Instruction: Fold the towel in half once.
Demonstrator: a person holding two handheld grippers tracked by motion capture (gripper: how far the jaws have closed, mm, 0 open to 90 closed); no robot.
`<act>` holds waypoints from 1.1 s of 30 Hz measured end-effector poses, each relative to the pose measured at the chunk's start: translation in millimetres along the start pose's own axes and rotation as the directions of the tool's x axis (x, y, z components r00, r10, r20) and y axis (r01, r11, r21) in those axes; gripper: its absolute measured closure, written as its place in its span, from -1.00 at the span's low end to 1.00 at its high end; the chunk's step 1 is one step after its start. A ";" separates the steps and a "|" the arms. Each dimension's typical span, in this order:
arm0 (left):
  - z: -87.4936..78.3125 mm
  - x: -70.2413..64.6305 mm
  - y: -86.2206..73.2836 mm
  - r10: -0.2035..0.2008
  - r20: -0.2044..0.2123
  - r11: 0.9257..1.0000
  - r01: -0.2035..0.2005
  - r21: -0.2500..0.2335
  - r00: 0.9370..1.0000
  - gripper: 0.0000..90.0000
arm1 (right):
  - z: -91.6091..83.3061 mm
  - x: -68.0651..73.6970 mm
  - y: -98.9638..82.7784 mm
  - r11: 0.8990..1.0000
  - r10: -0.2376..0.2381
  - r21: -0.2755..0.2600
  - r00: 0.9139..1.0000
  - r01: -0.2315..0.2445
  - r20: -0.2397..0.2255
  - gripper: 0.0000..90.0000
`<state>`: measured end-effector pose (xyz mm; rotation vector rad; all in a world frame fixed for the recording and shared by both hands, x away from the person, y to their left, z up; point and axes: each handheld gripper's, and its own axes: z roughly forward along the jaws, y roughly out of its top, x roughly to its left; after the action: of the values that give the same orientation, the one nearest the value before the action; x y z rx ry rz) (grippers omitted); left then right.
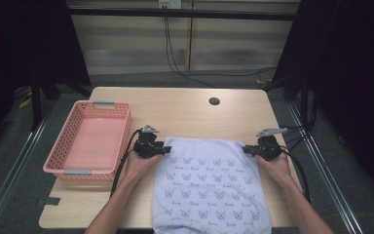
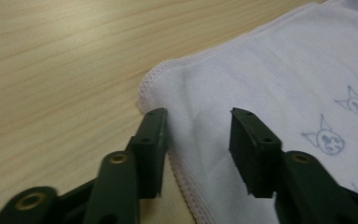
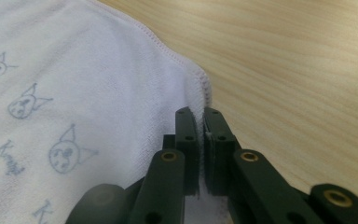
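Observation:
A white towel [image 1: 209, 183] printed with small cat faces lies flat on the wooden table [image 1: 185, 109], its near end hanging over the front edge. My left gripper [image 1: 164, 149] is at the towel's far left corner [image 2: 168, 77]; its jaws stand open, one on either side of the hem, with the cloth [image 2: 279, 79] lying between them. My right gripper [image 1: 246, 149] is at the far right corner. In the right gripper view its jaws are pinched together on the towel's edge [image 3: 200, 91], which runs up between the fingertips [image 3: 186, 122].
A pink perforated basket [image 1: 68, 153] stands at the table's left side, close to my left hand. A round cable hole [image 1: 214, 101] sits in the tabletop near the far edge. Black cables [image 1: 175, 58] trail across the floor beyond.

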<state>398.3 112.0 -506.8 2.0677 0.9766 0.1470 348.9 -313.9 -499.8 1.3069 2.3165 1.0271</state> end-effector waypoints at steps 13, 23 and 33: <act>-38.8 -16.8 20.8 0.058 0.116 0.992 -0.044 -0.120 0.992 0.94 | -47.7 -7.1 13.9 0.979 0.057 -0.189 0.995 -0.071 -0.076 0.94; -81.7 -14.2 52.5 0.079 0.096 0.970 -0.054 -0.235 0.992 0.94 | -85.0 -7.1 50.0 0.945 0.035 -0.321 0.995 -0.063 -0.093 0.94; -96.2 1.5 80.6 0.063 0.069 0.957 -0.041 -0.287 0.996 0.94 | -97.5 -11.5 103.8 0.924 0.007 -0.381 0.998 -0.031 -0.064 0.94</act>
<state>406.9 145.1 -386.0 1.8201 0.8029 0.2201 365.9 -331.8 -359.1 1.1543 2.0065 1.4559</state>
